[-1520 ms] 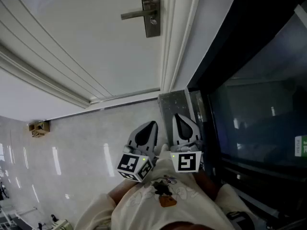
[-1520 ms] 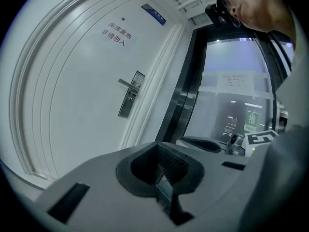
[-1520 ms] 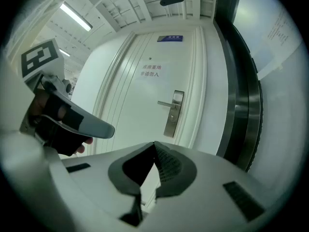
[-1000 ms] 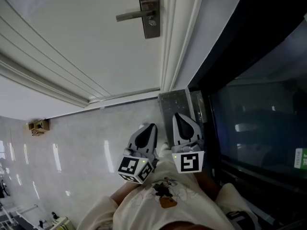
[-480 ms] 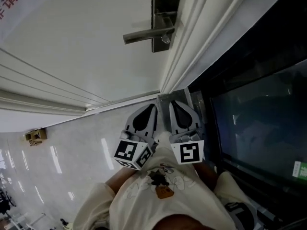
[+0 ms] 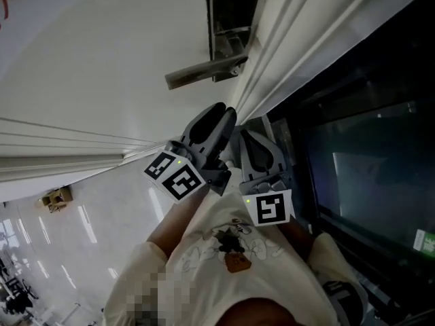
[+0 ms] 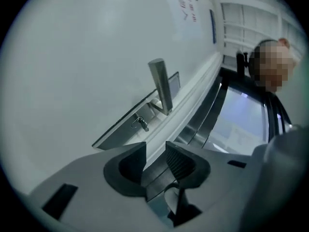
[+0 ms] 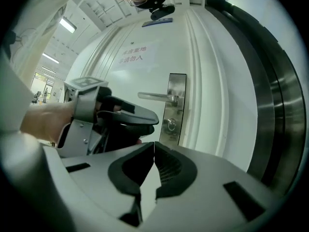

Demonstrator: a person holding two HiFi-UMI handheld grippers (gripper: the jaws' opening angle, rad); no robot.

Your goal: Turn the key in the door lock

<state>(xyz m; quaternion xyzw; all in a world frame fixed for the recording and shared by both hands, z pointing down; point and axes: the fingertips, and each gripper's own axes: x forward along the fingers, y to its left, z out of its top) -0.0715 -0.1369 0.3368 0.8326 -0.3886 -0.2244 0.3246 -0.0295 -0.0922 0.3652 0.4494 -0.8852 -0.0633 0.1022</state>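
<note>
A steel lock plate (image 6: 234,12) with a lever handle (image 6: 204,71) sits on the white door. In the left gripper view a small key (image 7: 141,123) with a ring sticks out of the plate below the handle (image 7: 161,85). My left gripper (image 7: 155,151) points at the plate from a short way off. Its jaws are opening, with nothing between them. In the head view the left gripper (image 6: 226,113) reaches just under the handle. My right gripper (image 8: 153,149) is shut and empty. It trails behind, beside the left one (image 8: 126,117), and faces the keyhole (image 8: 170,124).
The white door frame (image 6: 272,53) runs just right of the lock plate. Beyond it stands a dark glass panel (image 6: 367,155). A pale glossy floor (image 6: 102,216) lies below. A paper notice with red print (image 8: 131,55) hangs on the door.
Both grippers have moved toward the door. The left one has risen further, up to just below the handle, and has rolled. The lock plate now looms larger.
</note>
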